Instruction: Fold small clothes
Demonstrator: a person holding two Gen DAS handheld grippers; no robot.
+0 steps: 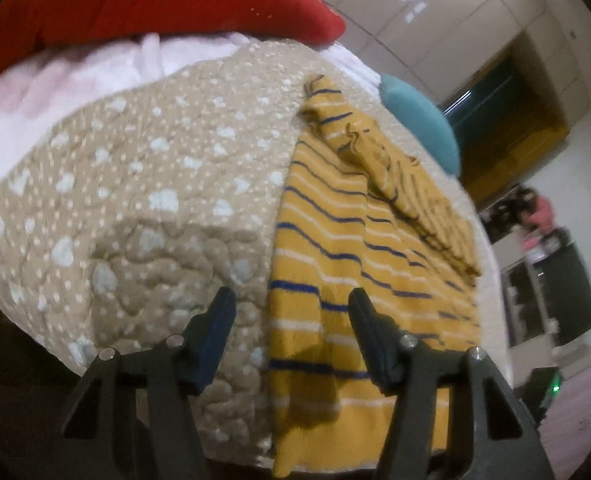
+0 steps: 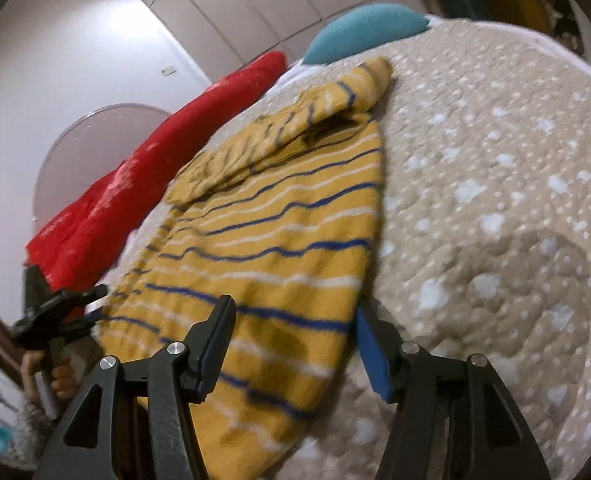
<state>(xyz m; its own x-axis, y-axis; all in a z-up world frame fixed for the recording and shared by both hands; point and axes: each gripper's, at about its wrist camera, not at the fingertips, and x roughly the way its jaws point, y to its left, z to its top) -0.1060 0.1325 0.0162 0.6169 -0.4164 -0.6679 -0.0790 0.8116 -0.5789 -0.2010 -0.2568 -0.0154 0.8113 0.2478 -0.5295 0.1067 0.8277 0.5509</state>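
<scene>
While the yellow striped garment (image 1: 335,248) lay flat on the beige quilted bedspread (image 1: 143,184), one sleeve folded across its top, both tongs stood released. The left tongs (image 1: 291,308) straddled the garment's left hem edge, pads clear of the cloth. The right tongs (image 2: 291,316) straddled the right hem edge likewise. A red blanket (image 2: 135,184) and teal pillow (image 2: 367,28) lay beyond.

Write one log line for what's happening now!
step: grabbing hem | item: yellow striped knit sweater, flat on beige spotted quilt | left tongs: open | right tongs: open
</scene>
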